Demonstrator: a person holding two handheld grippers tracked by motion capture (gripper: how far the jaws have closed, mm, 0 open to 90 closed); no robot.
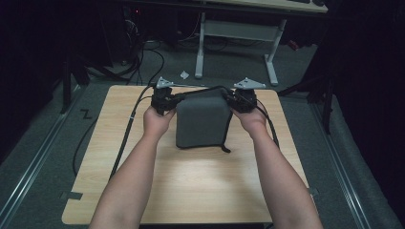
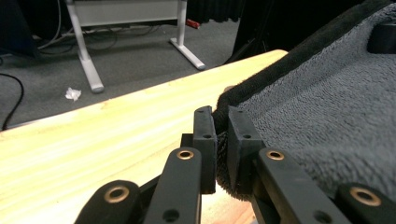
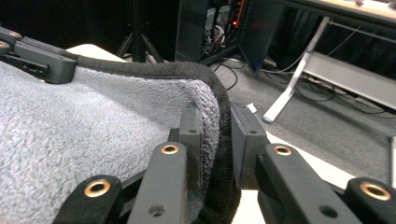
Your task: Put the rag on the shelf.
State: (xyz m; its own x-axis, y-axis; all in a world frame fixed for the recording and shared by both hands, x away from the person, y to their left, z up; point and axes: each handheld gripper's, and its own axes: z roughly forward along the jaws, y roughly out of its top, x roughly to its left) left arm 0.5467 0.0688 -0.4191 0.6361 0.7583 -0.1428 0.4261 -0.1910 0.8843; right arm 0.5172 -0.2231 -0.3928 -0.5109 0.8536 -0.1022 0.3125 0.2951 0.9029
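A grey fluffy towel (image 1: 203, 121) with a black hem lies folded on the wooden table (image 1: 191, 186), its far edge lifted. My left gripper (image 1: 175, 98) is shut on the towel's far left corner. In the left gripper view the jaws (image 2: 221, 122) pinch the black hem of the towel (image 2: 327, 107). At the far right corner my right gripper (image 1: 232, 98) is shut too, and in the right gripper view the pair (image 3: 217, 116) clamps the hem of the towel (image 3: 70, 126). The far edge hangs taut between both grippers.
Beyond the table's far edge stands a desk with white legs (image 1: 200, 47) on grey carpet. Black cables (image 1: 129, 129) trail from the grippers over the table's left side and the floor. A white paper scrap (image 1: 184, 75) lies on the floor. Bare tabletop stretches towards the near edge.
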